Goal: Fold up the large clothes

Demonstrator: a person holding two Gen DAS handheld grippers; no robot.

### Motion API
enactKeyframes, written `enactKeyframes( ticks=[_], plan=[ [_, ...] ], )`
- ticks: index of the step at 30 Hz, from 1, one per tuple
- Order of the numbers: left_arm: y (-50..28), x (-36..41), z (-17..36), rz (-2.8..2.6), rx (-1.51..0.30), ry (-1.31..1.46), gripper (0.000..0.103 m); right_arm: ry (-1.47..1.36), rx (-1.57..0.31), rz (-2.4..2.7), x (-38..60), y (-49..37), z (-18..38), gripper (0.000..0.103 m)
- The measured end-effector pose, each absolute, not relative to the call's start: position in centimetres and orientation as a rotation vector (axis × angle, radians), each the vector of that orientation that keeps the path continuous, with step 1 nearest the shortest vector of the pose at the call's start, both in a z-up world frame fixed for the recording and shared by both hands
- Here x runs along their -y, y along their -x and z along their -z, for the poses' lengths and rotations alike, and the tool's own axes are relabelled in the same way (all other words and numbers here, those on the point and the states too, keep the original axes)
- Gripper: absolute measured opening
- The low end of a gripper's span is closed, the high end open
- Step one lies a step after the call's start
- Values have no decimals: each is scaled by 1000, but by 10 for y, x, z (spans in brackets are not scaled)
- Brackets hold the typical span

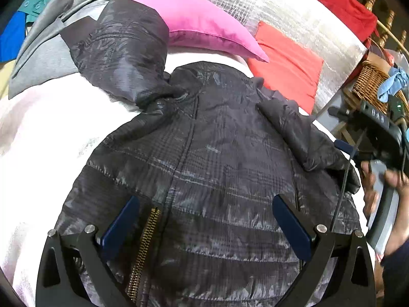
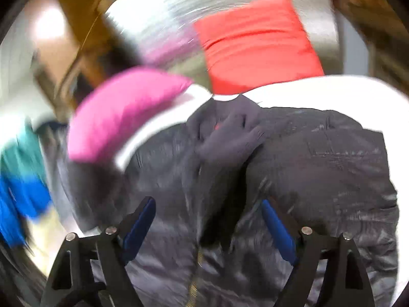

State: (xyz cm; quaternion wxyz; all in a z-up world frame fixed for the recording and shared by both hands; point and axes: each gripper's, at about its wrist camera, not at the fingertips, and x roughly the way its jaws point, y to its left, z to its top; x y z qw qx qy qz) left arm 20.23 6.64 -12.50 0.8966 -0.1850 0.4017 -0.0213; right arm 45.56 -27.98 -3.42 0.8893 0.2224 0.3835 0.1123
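Observation:
A dark quilted jacket (image 1: 217,166) lies front up on a white cover (image 1: 51,128), with its brass zip (image 1: 143,250) near me. One sleeve (image 1: 122,58) stretches out to the upper left. The other sleeve (image 1: 301,133) lies folded in along the right shoulder. My left gripper (image 1: 205,200) hangs open over the jacket's chest, with nothing between its blue pads. In the blurred right wrist view the jacket (image 2: 319,166) fills the lower half. My right gripper (image 2: 207,202) stands open above it, holding nothing. A hand (image 1: 393,179) grips that tool at the jacket's right edge.
A pink pillow (image 1: 204,28), a red cloth (image 1: 288,69) and a silver quilted sheet (image 1: 281,12) lie beyond the collar. A grey garment (image 1: 43,51) and blue and teal clothes sit at the far left. A wicker basket (image 1: 370,84) stands off the right side.

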Motion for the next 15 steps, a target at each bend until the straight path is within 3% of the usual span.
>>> enactKeyframes(
  ticks=[8, 15],
  plan=[
    [-205, -70, 127, 32, -826, 399, 103, -657, -925, -228, 258, -523, 93, 86],
    [-205, -72, 125, 20, -817, 408, 103, -287, -826, -500, 162, -475, 55, 87]
  ],
)
